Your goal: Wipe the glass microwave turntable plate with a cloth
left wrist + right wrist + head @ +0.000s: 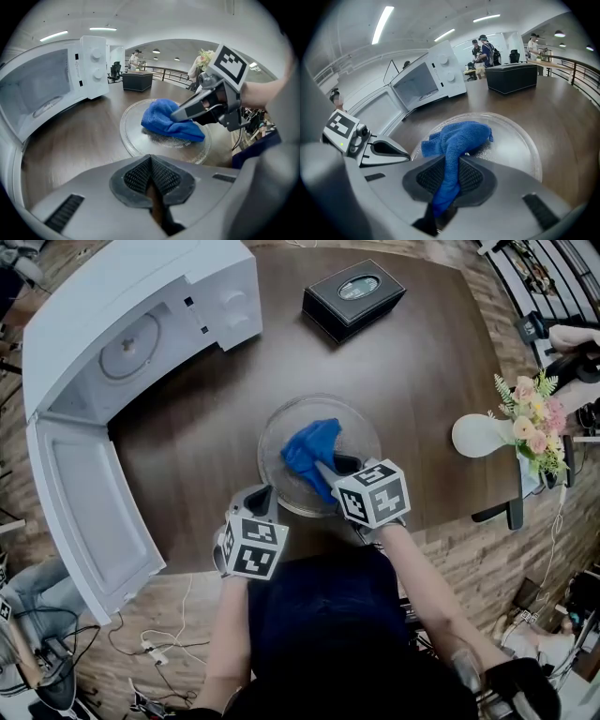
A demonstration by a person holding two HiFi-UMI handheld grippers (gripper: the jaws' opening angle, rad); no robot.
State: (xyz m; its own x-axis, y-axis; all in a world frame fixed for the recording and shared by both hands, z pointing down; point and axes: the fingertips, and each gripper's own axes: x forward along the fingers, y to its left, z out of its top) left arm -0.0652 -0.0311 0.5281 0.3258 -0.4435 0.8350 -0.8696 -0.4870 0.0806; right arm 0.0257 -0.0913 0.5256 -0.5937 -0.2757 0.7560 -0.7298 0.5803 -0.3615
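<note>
Two tongs busy: right tongs (328, 468) clamped on crumpled blue microfibre cloth (307, 448), pressing it onto round clear glass turntable plate (362, 431) on dark wood counter (422, 371). Left tongs (259, 495) closed, empty, just by plate's near rim, prob. to steady it.

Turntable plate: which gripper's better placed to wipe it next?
Right. The right gripper is shut on the blue cloth, which lies on the glass turntable plate. The left gripper is shut, empty, short of the plate's rim.

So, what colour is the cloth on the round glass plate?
Bright blue all over: the soft fibre cloth shows best in the right gripper view.
</note>
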